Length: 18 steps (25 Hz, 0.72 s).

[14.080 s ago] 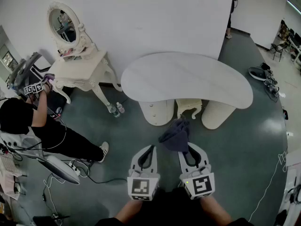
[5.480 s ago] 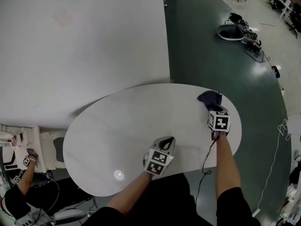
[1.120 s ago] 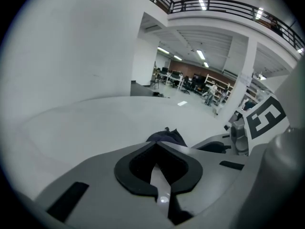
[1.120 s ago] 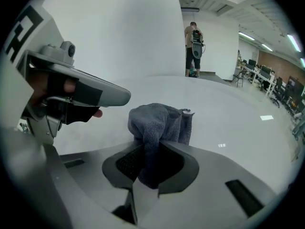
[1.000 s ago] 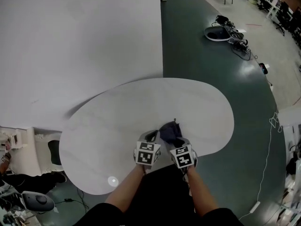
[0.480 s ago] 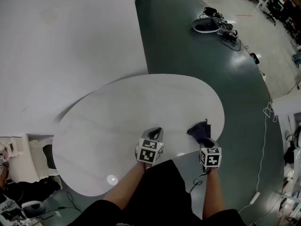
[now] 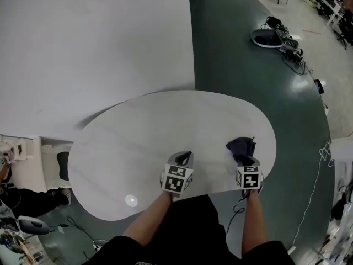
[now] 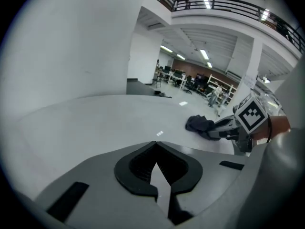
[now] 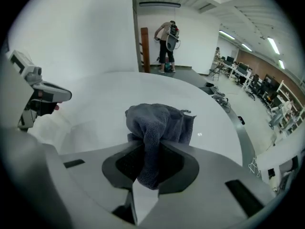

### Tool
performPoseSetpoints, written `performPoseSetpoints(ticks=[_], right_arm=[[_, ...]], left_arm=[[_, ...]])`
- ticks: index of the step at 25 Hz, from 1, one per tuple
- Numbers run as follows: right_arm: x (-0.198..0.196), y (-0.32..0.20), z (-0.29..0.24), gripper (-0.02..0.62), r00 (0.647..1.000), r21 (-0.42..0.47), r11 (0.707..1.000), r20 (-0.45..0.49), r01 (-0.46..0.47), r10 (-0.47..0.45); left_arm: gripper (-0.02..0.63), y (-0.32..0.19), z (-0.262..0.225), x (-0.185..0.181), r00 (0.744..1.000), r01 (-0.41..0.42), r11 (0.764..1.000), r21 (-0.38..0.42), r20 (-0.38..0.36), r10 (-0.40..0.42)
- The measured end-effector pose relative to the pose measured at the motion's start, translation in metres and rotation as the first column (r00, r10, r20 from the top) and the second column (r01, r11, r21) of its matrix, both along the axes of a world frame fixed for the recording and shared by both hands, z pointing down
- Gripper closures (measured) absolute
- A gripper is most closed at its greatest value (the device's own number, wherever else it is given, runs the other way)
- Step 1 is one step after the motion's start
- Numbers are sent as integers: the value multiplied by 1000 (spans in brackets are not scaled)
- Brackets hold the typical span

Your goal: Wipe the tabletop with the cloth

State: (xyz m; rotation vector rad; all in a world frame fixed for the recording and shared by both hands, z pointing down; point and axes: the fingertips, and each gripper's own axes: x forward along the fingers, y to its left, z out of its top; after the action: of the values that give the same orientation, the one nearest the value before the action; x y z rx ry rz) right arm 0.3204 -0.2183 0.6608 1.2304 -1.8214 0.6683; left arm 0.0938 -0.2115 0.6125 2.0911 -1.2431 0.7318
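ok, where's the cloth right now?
In the head view the cloth is clamped in the right gripper, on the table near its right front edge, right of the left gripper.

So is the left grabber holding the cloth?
No, the left gripper is shut on nothing; the cloth is clamped in the right gripper.

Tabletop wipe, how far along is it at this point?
Done: the grey cloth is gripped in the right claw and down on the white tabletop. In hand: wiping near its right front edge. Remaining: can't tell which areas are wiped; no marks show. The left claw is shut, empty.
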Motion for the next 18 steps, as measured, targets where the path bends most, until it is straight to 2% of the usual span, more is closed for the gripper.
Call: performPoseSetpoints(ticks=[6,11,18], right_arm=[[-88,-51,-4,534,977,1,979,52,205,-205],[-157,-81,-4,534,945,-27,950,118,310,-305],[-238,-112,-5,534,866,27,866,39,499,-499]], left_arm=[[600,-3,-6,-51,988,157,988,10,14,-157],[600,8,-6,-87,964,265,964,3,20,-265],[600,24,-10,-137,930,367,930,22,25,-367]])
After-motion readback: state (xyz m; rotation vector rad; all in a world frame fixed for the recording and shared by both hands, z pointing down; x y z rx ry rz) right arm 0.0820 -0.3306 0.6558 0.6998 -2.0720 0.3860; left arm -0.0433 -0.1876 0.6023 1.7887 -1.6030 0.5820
